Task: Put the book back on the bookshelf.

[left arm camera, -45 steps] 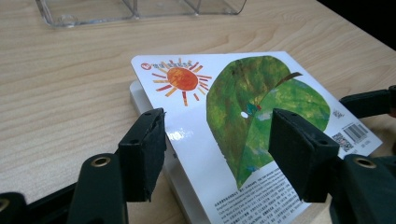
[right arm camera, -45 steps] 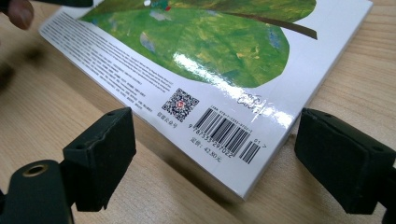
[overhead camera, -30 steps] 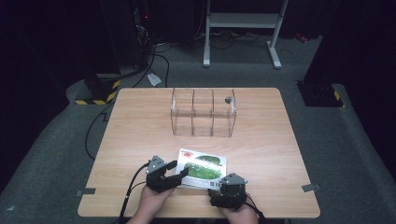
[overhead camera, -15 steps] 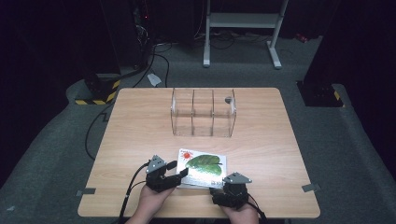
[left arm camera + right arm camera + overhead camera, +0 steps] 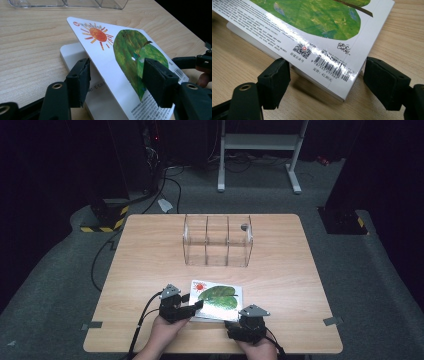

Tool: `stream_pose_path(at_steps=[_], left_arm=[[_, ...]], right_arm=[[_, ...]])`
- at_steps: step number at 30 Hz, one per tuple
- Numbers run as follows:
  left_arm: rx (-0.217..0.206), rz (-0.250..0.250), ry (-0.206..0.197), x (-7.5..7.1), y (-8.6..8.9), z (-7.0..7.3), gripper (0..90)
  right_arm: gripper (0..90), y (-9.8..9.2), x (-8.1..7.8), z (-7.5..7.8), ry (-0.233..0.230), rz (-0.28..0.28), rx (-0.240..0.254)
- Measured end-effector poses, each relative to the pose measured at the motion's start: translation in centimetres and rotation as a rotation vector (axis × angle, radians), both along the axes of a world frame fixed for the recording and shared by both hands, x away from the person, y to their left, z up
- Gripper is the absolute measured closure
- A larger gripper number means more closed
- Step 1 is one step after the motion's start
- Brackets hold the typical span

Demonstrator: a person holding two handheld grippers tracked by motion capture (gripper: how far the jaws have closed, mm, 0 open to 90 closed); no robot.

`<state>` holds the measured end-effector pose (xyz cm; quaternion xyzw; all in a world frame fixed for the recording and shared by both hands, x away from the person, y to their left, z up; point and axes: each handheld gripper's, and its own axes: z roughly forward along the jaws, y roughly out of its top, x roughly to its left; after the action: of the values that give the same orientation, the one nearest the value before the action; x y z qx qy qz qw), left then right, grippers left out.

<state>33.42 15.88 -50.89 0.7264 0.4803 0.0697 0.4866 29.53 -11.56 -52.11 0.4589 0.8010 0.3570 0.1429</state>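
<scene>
Book (image 5: 216, 301) at table's (image 5: 150, 260) six o'clock edge, cover lifted between my half-closed, just-closing left gripper (image 5: 113, 82), right gripper (image 5: 325, 82) spread at spine corner; next: pinch and open, I judge.

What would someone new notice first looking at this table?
A white picture book with a green leaf and orange sun lies at the near edge of the light wooden table, its cover lifted open between the left gripper jaws. Behind it stands a clear plastic three-compartment organizer.
</scene>
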Motion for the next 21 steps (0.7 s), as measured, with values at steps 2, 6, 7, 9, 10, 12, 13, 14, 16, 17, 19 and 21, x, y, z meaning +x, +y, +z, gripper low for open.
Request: stream_pose_path(at_steps=[2, 6, 7, 9, 10, 12, 13, 14, 16, 17, 19, 21], left_arm=[[0.002, -0.002, 0.003, 0.11, 0.0, -0.03, 39.8], [0.022, -0.015, 0.002, 0.38, -0.34, -0.08, 40.3], [0.021, -0.025, 0.002, 0.46, -0.57, -0.03, 40.6], [0.016, -0.029, 0.004, 0.48, -0.65, 0.01, 41.4], [0.016, -0.033, 0.002, 0.5, -0.68, 0.05, 41.4], [0.01, -0.042, 0.001, 0.52, -0.64, 0.1, 42.7], [0.014, -0.053, -0.01, 0.48, -0.54, 0.16, 44.0], [0.014, -0.053, -0.01, 0.48, -0.54, 0.16, 44.8], [0.025, -0.078, -0.022, 0.46, -0.3, 0.39, 46.9], [0.025, -0.078, -0.022, 0.46, -0.3, 0.39, 47.9], [0.039, -0.096, -0.033, 0.39, -0.14, 0.49, 49.7], [0.053, -0.106, -0.039, 0.41, -0.07, 0.47, 50.2]], right_arm=[[21.4, -0.03, 0.03, -0.01, -0.004, 0.003, -0.002], [21.4, 0.04, 0.01, 0.0, 0.002, -0.003, -0.001], [21.4, 0.07, 0.04, -0.04, -0.008, -0.001, -0.006], [21.4, 0.08, 0.02, -0.02, -0.005, -0.003, -0.006], [21.4, 0.07, 0.02, -0.02, -0.004, -0.003, -0.005], [21.4, 0.06, 0.0, 0.0, 0.002, -0.004, -0.001], [21.4, 0.05, 0.01, -0.01, 0.0, -0.003, -0.003], [21.4, 0.06, 0.03, -0.02, -0.004, -0.002, -0.004], [21.5, 0.07, 0.04, -0.02, -0.004, -0.001, -0.006], [21.5, 0.07, 0.04, -0.02, -0.004, -0.001, -0.006], [21.5, 0.07, 0.04, -0.02, -0.007, 0.001, -0.01], [21.5, 0.08, 0.04, -0.02, -0.007, 0.005, -0.013]])
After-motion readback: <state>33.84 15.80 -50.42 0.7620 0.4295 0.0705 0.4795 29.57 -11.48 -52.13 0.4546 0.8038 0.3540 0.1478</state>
